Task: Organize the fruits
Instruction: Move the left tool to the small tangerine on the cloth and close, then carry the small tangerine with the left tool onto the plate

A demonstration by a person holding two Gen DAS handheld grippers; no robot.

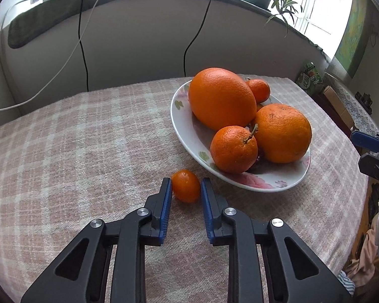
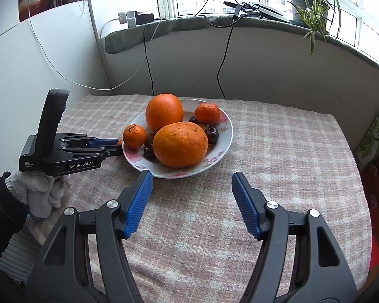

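Left gripper [image 1: 185, 185] pads closed on small kumquat [image 1: 186, 185] at mid-girth beside plate [image 1: 179, 123]: light, smooth, bruisable, likely slips w/ hard squeeze; right gripper [image 2: 192, 180] open, empty.

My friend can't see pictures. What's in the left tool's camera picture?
The left tool has its blue fingers against a tiny orange fruit on a pink checked tablecloth. Just behind sits a flowered plate piled with bigger oranges.
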